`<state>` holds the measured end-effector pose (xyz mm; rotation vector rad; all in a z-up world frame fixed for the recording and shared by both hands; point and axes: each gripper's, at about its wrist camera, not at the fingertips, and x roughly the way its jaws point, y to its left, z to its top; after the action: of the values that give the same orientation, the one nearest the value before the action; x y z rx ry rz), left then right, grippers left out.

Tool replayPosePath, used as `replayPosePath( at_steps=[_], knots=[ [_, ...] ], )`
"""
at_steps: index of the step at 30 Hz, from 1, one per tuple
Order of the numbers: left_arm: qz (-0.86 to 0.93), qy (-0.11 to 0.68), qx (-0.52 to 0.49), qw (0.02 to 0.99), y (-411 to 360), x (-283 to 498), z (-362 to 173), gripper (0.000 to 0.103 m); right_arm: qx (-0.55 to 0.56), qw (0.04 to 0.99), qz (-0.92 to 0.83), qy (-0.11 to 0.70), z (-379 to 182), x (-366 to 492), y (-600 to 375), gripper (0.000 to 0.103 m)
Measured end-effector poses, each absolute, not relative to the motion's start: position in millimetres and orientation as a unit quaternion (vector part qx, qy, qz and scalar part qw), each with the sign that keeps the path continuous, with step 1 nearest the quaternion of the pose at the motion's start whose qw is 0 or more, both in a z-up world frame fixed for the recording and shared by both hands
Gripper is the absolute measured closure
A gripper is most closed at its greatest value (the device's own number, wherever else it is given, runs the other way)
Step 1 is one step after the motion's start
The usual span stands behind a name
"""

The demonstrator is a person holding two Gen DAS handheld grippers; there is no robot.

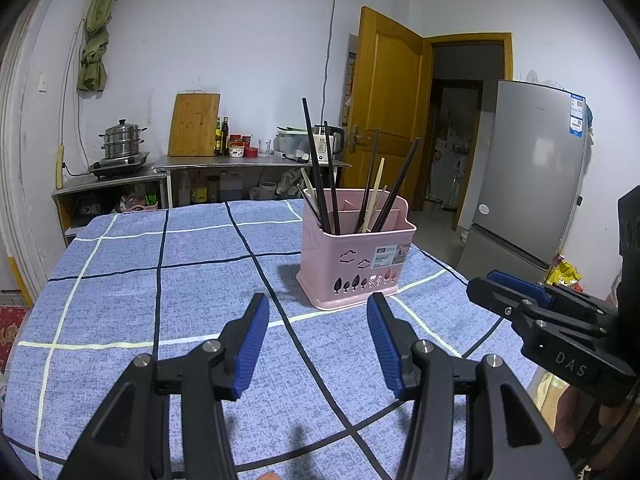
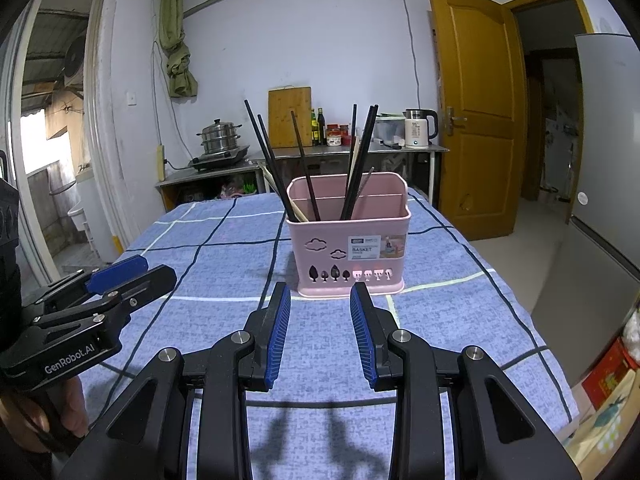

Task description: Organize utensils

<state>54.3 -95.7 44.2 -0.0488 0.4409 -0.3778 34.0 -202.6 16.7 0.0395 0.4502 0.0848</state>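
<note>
Pink basket [image 2: 347, 240] of dark and pale chopsticks [image 2: 308, 168] stands upright on the checked blue surface [image 2: 224, 264], far of both grippers. Left hand-held gripper [image 1: 318, 344] and right hand-held gripper [image 2: 320, 334] hover with jaws parted, holding nothing.

A pink basket [image 2: 347, 240] with cut-out clouds and trees holds black and pale wooden chopsticks [image 2: 308, 168]. The tablecloth [image 2: 224, 264] is mottled blue, checked with dark and white lines. The gripper fingers [image 2: 277, 332] are black with ribbed blue pads. At right, the door [image 2: 476, 120] is yellow-brown.
</note>
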Motion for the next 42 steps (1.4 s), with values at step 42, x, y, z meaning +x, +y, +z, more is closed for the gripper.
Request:
replayPosePath(
  at_steps=[42],
  knots=[
    [-0.181, 0.220, -0.025, 0.958, -95.4, 52.7, 43.8, 0.048, 0.017, 0.973, 0.045, 0.225, 17.3, 33.5, -199.7, 0.071]
  ],
)
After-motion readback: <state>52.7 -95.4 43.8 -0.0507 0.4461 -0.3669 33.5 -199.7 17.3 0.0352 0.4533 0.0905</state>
